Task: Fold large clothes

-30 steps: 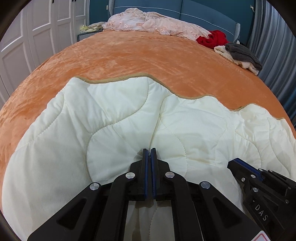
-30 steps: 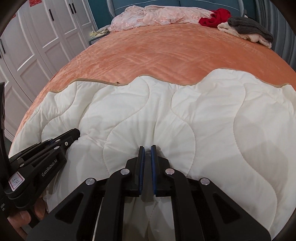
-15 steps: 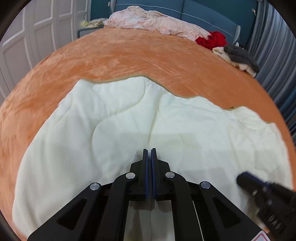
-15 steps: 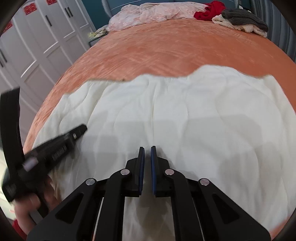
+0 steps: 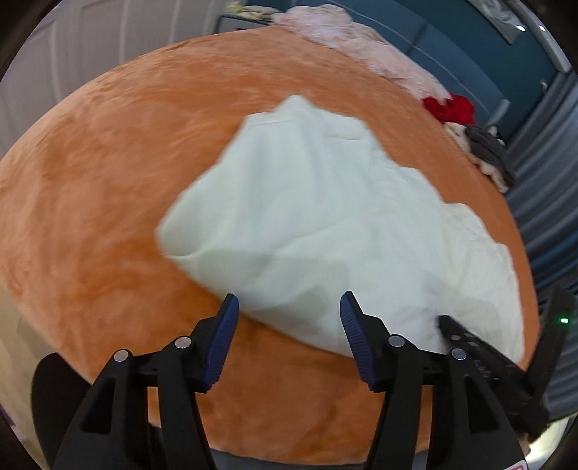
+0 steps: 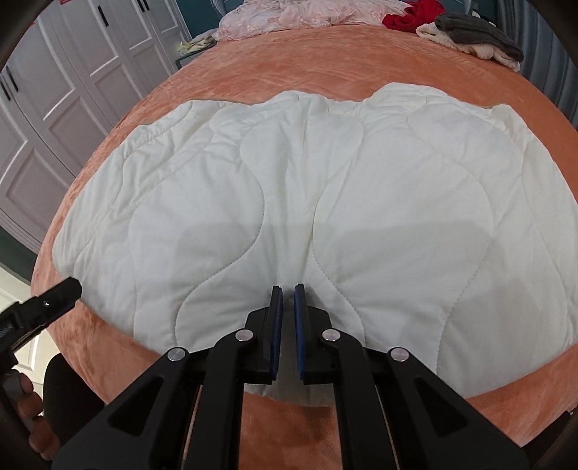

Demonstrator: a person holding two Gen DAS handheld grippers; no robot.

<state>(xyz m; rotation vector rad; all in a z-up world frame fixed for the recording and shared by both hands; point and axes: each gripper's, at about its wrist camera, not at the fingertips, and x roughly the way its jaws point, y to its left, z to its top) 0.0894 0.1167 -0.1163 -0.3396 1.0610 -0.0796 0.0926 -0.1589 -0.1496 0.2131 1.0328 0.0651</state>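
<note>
Your left hand-held gripper (image 5: 289, 318) has just been opening and now stands spread above the near edge of the white quilt (image 6: 289, 202), nothing pinched between its fingers. Your right hand-held gripper (image 6: 288, 302) is pressed together on a fold of that quilt's near edge. The quilt lies spread on the orange bed (image 6: 325, 54), near the foot.

Layout at bed, both wrist views.
I see the quilt (image 6: 325, 202) lying on the bedspread (image 6: 253, 76), near its front edge; clothes pile (image 6: 469, 32) behind, far right; wardrobe doors (image 6: 65, 90) left.
</note>
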